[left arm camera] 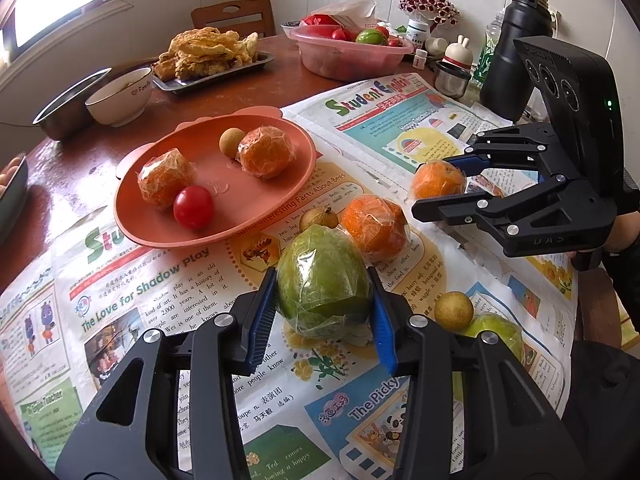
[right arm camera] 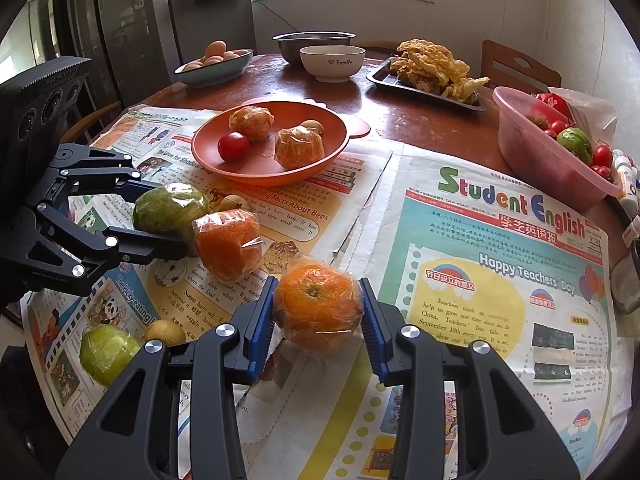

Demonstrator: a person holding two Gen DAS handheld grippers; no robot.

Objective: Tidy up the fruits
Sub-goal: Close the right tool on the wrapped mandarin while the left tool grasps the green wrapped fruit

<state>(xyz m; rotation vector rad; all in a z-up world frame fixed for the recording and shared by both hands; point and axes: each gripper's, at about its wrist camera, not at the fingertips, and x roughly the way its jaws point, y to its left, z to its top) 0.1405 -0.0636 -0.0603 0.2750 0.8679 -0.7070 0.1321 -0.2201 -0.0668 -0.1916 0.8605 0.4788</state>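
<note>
Both jaws were clamped on wrapped fruit, the left gripper (left arm camera: 324,308) holding the green fruit (left arm camera: 323,280) and the right gripper (right arm camera: 318,312) the orange (right arm camera: 316,300), with the orange-pink plate (left arm camera: 280,196) ahead, nearer the left.

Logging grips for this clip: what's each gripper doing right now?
Left gripper: shut on the wrapped green fruit.
Right gripper: shut on a wrapped orange.

— What sits at the far side of the round brown wooden table (right arm camera: 420,120)?
— A white ceramic bowl (right arm camera: 332,63), a steel mixing bowl (right arm camera: 314,42) behind it, and a metal tray of fried golden pastries (right arm camera: 434,68).
— And the pale dish?
— It holds brown eggs (right arm camera: 218,54). Colourful printed newspapers (right arm camera: 500,240) cover the near side.
</note>
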